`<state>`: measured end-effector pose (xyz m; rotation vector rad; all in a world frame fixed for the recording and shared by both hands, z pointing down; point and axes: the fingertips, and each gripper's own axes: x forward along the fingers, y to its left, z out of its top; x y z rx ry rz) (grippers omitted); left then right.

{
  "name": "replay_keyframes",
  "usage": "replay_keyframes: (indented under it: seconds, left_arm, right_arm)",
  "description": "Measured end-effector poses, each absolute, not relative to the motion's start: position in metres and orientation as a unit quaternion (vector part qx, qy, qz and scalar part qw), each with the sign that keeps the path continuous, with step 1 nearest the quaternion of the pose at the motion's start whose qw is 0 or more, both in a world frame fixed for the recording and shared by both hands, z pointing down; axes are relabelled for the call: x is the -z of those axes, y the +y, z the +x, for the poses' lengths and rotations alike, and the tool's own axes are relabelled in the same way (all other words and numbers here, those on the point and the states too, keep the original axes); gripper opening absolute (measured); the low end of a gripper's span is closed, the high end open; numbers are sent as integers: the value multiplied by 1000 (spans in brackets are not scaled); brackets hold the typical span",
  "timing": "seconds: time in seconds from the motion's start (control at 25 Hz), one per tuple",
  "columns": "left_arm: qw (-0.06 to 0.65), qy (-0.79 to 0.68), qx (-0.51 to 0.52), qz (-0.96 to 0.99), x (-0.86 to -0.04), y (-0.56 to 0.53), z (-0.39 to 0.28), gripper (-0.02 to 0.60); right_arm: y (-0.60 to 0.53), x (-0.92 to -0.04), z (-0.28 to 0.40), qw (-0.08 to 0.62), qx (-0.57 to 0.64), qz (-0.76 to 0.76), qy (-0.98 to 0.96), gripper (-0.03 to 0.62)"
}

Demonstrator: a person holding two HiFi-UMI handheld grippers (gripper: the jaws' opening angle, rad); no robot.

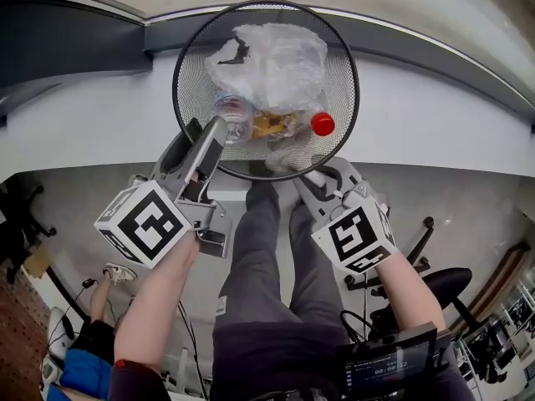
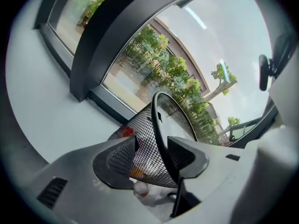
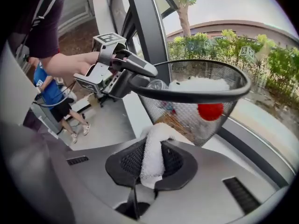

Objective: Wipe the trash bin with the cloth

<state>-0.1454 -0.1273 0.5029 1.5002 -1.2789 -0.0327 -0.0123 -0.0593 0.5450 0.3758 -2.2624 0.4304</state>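
Non-task items: loose trash, window surround, office background.
Trash pile: crumpled clear plastic bag [image 1: 276, 61] on top, clear bottle [image 1: 234, 114] at its lower left, red cap [image 1: 323, 124] at lower right, yellow-brown wrapper [image 1: 272, 126] between those 2. White counter [image 1: 435, 115] runs along a dark window frame [image 1: 67, 44]; trees [image 2: 177, 73] and a curved-roof building [image 3: 219, 27] outside. On the grey floor [image 1: 75, 182]: black office chair [image 1: 447, 286] at right, a 2nd person in a blue top [image 1: 79, 370] with white sneakers [image 1: 119, 271] at lower left. Small lit screen [image 1: 389, 366] at the bottom edge.
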Motion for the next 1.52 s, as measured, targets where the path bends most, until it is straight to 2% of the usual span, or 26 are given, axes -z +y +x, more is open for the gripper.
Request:
replay_keyframes:
  seconds: [0.2, 0.44, 0.6, 0.76, 0.84, 0.88, 0.96, 1.08, 1.2, 1.44, 1.52]
  left_arm:
    - [557, -553, 25, 620, -499, -120, -134, 216]
    - [555, -539, 28, 633, -502, -119, -140, 245]
    - [493, -566, 42, 659, -482, -136, -181, 258]
    - [431, -552, -18, 713, -474, -175, -186, 258]
    - [418, -535, -90, 728, -491, -189, -179, 257]
    - [419, -523, -120, 732, -500, -192, -175, 246]
    - [441, -503, -122, 733, -509, -193, -165, 178]
    - [502, -531, -36, 681, -516, -187, -167, 156]
    - [544, -566, 23, 619, -519, -168, -172, 150]
    - [562, -620, 1, 548, -522, -119, -164, 155]
    - [558, -628, -7, 542, -520, -107, -170, 182]
  right_arm:
    - [-43, -531, -53, 363, -169, 102, -911, 44]
    - [-46, -530, -46, 364, -160, 101, -912, 44]
    - [-60, -530, -21, 375, -156, 123, -905, 44]
    - [-81, -536, 12, 394, -161, 171, -889, 44]
    - [-99, -541, 25, 393, -168, 206, -880, 44]
    - [-110, -543, 28, 390, -170, 222, -877, 44]
    - [-123, -547, 29, 389, -179, 246, -870, 44]
    - [-120, -553, 31, 388, -204, 258, -861, 44]
    - [-102, -555, 25, 366, -238, 262, -861, 44]
    - [-61, -544, -26, 343, -265, 195, -880, 46]
    - [-61, -540, -35, 336, -265, 189, -884, 45]
